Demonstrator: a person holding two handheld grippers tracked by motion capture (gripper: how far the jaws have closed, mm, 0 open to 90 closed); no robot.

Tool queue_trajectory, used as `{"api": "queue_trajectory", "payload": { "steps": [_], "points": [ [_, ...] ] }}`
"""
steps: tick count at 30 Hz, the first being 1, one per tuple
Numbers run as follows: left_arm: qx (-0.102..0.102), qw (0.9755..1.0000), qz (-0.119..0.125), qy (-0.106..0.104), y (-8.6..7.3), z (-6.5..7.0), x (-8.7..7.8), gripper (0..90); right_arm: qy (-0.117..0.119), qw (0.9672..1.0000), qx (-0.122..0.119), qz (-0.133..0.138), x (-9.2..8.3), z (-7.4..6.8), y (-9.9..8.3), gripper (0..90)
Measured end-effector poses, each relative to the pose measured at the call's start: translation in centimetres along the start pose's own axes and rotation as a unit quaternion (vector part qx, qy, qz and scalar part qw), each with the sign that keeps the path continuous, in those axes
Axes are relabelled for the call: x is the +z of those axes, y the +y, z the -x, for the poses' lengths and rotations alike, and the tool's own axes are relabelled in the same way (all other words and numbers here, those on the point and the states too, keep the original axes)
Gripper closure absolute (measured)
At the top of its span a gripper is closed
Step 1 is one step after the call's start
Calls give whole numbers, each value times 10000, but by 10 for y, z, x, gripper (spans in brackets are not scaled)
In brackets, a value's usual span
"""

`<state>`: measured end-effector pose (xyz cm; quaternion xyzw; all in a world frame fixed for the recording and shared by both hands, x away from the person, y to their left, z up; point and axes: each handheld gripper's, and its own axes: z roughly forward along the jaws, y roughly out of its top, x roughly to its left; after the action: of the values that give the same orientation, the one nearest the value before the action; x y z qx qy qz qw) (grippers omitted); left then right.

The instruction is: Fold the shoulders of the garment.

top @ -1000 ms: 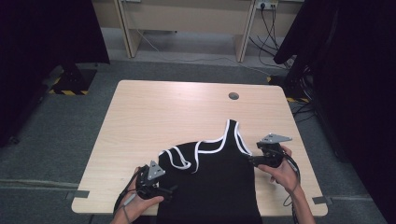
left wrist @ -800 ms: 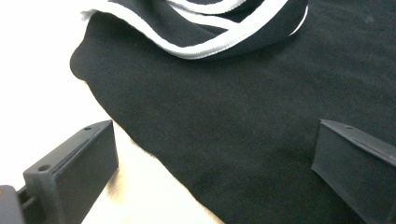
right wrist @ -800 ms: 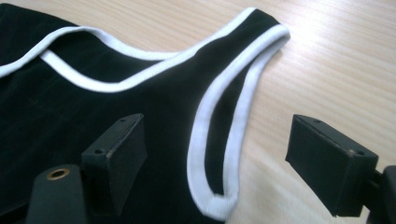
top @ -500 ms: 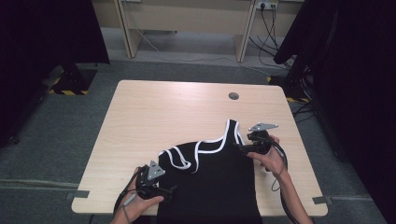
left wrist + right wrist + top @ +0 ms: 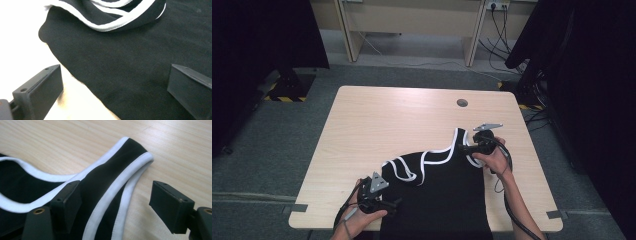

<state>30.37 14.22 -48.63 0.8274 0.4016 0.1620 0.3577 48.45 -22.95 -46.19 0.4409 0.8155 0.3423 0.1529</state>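
Right gripper (image 5: pixel 463 148), held in the person's right hand (image 5: pixel 490 158), straddles the shoulder strap (image 5: pixel 117 173) of a black sleeveless knit top with white ribbed trim (image 5: pixel 439 192). Its jaws stand apart, one over the black cloth and the other over the bare wood beyond the strap's white edge, and they have just been closing; neither pad presses on the strap, which lies flat between them. Left gripper (image 5: pixel 393 204), held in the left hand (image 5: pixel 359 220) at the near edge of the pale wooden tabletop (image 5: pixel 382 125), also stands open: in the left gripper view one jaw hangs over the wood and the other over the garment's black body, with the curved side edge of the cloth between them and untouched. The top is spread on the near half of the tabletop, its hem running off the near edge between the person's forearms, its white-bordered neckline and armholes rumpled into loops toward the middle. One strap reaches toward the far right, its folded tip resting on the wood. No brand mark, label or writing can be read on the garment or on either gripper. A round cable hole (image 5: pixel 462 103) sits near the tabletop's far edge.
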Motion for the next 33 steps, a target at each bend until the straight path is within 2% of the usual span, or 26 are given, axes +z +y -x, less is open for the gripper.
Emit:
{"api": "queue_trajectory", "payload": {
  "steps": [5, 7, 10, 13, 15, 19, 22, 28, 33],
  "points": [
    [0, 10000, -1, 2, 0, 0, 0, 0, -1, 9999, -26, -131, 9, -1, 1, 323],
    [-2, 10000, -1, 3, 0, 0, 0, 0, -69, 9997, -207, -124, 11, -2, -1, 393],
    [-9, 10000, 0, 10, 0, 0, 0, 0, 2, 9997, -235, -52, 10, -1, -1, 563],
    [-9, 10000, 1, 12, 0, 0, 0, 0, 203, 9991, -384, 0, 9, -3, -2, 756],
    [-10, 10000, 0, 13, 0, 0, 0, 0, 300, 9989, -372, -17, 9, -4, -2, 821],
    [-12, 10000, 1, 14, 0, 0, 0, 0, 330, 9987, -391, -34, 8, -6, -1, 847],
    [-11, 10000, 0, 14, 0, 0, 0, 0, 410, 9982, -410, 124, 4, -7, -1, 847],
    [-12, 10000, 1, 15, 0, 0, 0, 0, 475, 9955, -691, 450, -20, -22, 1, 847],
    [-14, 10000, 0, 18, 0, 0, 0, 0, 576, 9924, -886, 631, -37, -38, -6, 847]
  ]
}}
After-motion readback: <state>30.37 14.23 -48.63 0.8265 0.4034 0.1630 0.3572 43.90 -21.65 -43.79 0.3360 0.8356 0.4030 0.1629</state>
